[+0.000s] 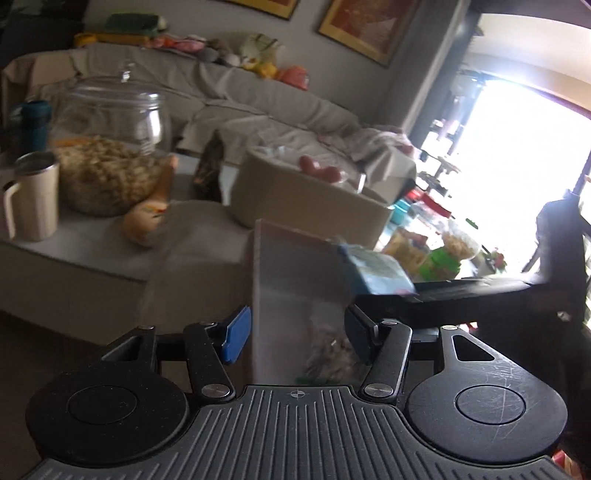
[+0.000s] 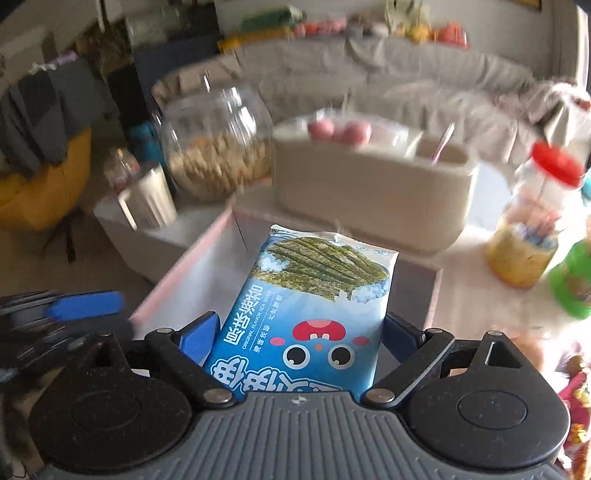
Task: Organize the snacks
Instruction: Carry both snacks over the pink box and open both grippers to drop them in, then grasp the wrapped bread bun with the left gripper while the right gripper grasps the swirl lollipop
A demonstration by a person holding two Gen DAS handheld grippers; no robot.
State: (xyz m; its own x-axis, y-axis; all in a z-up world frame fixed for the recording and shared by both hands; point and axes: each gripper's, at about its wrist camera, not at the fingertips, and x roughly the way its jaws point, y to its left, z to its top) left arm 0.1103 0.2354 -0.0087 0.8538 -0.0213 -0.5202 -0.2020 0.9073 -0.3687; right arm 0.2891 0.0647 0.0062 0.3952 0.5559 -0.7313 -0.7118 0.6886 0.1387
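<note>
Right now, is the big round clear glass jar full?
No. The glass jar holds pale snacks only in its lower half; the upper half is clear.

Home living room — covered sofa (image 1: pixel 236 92), framed pictures (image 1: pixel 364 27), soft toys (image 1: pixel 258 50)

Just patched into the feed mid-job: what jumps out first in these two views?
The blue seaweed snack pack fills the right wrist view, sitting between the right gripper fingers above an open box. In the left wrist view, the left gripper straddles that box's wall. Behind stands a big glass jar of snacks, left of a beige bin.
</note>
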